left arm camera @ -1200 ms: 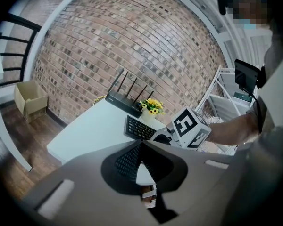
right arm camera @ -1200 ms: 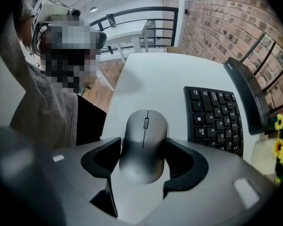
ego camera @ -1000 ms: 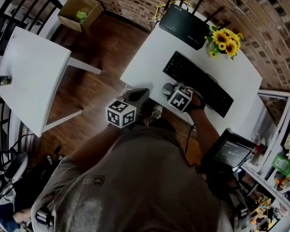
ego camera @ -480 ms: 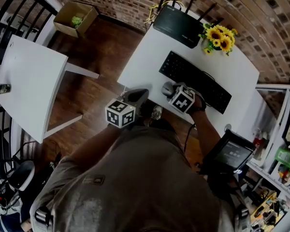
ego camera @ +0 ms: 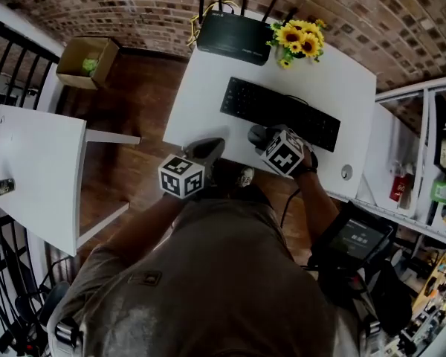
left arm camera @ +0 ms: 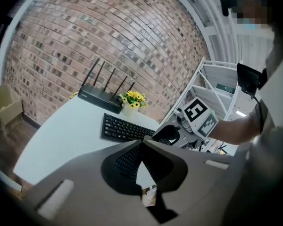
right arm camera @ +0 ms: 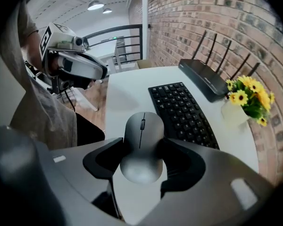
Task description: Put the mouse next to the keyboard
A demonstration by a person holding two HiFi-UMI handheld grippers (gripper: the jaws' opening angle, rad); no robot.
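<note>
A grey mouse [right arm camera: 142, 140] lies on the white desk [ego camera: 201, 88], close in front of the black keyboard [ego camera: 279, 114] near its middle. My right gripper [right arm camera: 142, 147] reaches over the desk's near edge, and its pads press on the two sides of the mouse. In the head view the mouse [ego camera: 257, 134] shows just left of the right gripper [ego camera: 271, 141] and its marker cube. My left gripper [ego camera: 218, 143] hovers at the near edge of the desk, shut with nothing in it. From the left gripper [left arm camera: 141, 144] view the keyboard [left arm camera: 125, 128] lies ahead.
A black router [ego camera: 234, 39] and a vase of sunflowers [ego camera: 299, 39] stand behind the keyboard, by the brick wall. A second white table [ego camera: 37, 169] and a cardboard box [ego camera: 85, 62] are to the left. White shelving [ego camera: 424, 162] stands on the right.
The head view has swung, so the desk now sits squarer in the picture. The right gripper stays at the mouse in front of the keyboard. The left gripper holds its place.
</note>
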